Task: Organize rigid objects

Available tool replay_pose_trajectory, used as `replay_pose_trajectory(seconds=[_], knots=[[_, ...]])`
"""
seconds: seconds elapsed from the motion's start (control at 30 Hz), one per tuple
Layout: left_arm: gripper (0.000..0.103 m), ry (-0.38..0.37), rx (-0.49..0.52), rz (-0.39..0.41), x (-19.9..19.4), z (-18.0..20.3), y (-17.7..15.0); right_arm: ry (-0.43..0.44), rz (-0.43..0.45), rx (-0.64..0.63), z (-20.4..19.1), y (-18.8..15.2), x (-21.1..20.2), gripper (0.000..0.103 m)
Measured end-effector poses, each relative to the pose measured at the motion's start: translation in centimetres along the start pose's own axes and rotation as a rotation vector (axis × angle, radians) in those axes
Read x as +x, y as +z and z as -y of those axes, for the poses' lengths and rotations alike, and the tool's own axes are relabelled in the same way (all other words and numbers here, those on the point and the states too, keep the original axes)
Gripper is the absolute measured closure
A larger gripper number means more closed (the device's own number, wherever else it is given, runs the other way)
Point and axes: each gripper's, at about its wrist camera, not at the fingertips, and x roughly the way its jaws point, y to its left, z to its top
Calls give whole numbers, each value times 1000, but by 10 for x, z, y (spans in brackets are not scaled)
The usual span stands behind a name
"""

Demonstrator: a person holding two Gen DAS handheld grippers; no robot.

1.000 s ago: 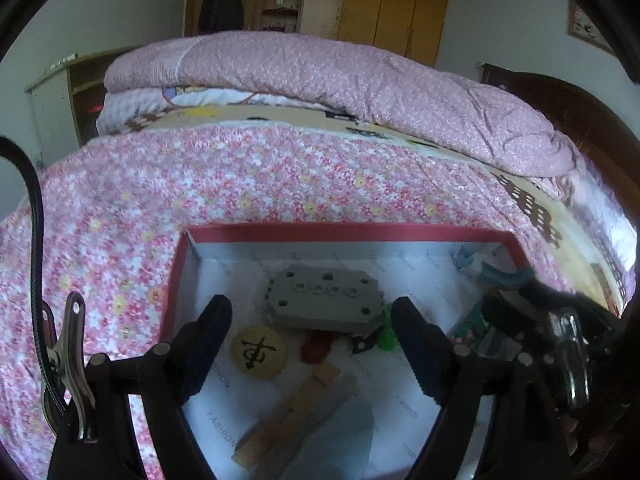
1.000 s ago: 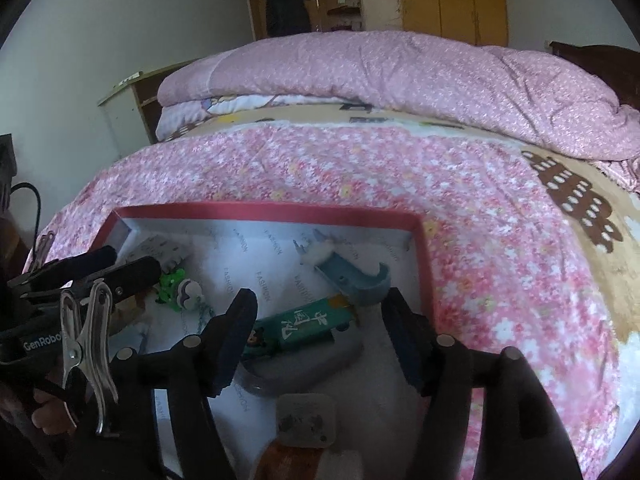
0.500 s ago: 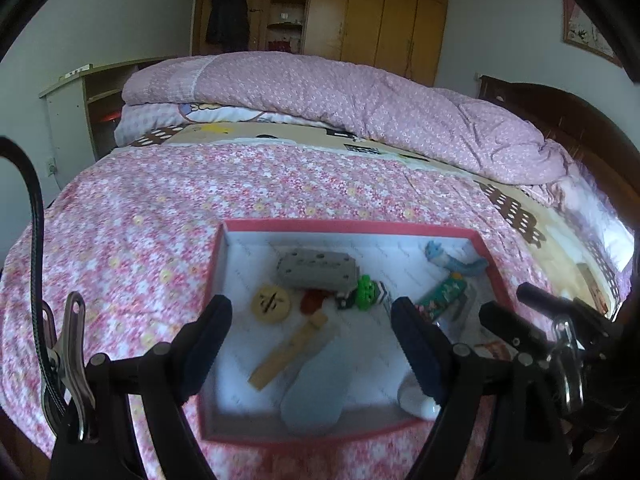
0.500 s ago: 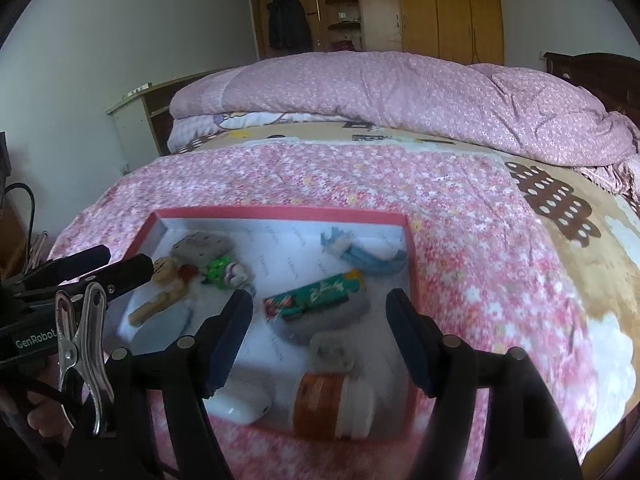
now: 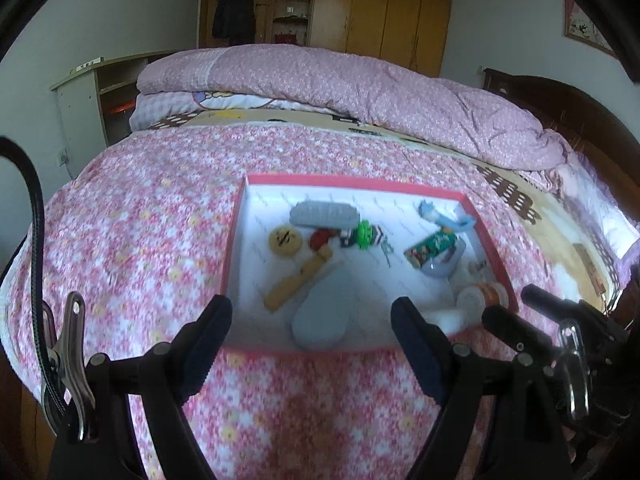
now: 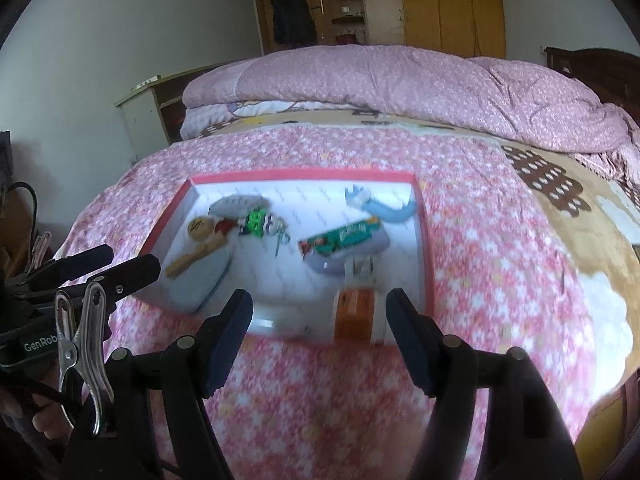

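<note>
A red-rimmed white tray (image 5: 236, 236) (image 6: 425, 248) lies on the flowered bedspread. Inside it are a grey perforated block (image 5: 324, 213), a round yellow disc (image 5: 285, 240), a wooden stick (image 5: 298, 280), a pale blue oval case (image 5: 324, 314), a green toy (image 5: 363, 234) (image 6: 256, 219), a green packet (image 5: 432, 245) (image 6: 344, 237), a blue hook (image 6: 384, 207) and an orange bottle (image 6: 356, 314). My left gripper (image 5: 312, 344) stands open and empty in front of the tray's near edge. My right gripper (image 6: 320, 332) is also open, empty, just short of the bottle.
A folded pink quilt (image 5: 360, 92) lies across the far side of the bed. A dark wooden headboard (image 5: 560, 112) stands at the right and a pale cabinet (image 5: 88, 96) at the left. Wooden wardrobes (image 6: 432, 0) line the back wall.
Both grippers have drawn back from the tray, which now looks smaller and lies whole in view. Their jaws stay apart with nothing held.
</note>
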Motion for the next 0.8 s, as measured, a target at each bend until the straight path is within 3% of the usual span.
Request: replay_pose_trajectory(seconds=[0.43, 0.8], knots=[[18, 18, 34, -114, 5, 13, -56, -63, -163, 48, 2, -50, -3, 32], [18, 44, -3, -168, 17, 6, -67, -102, -241, 90, 9, -66, 12, 32]])
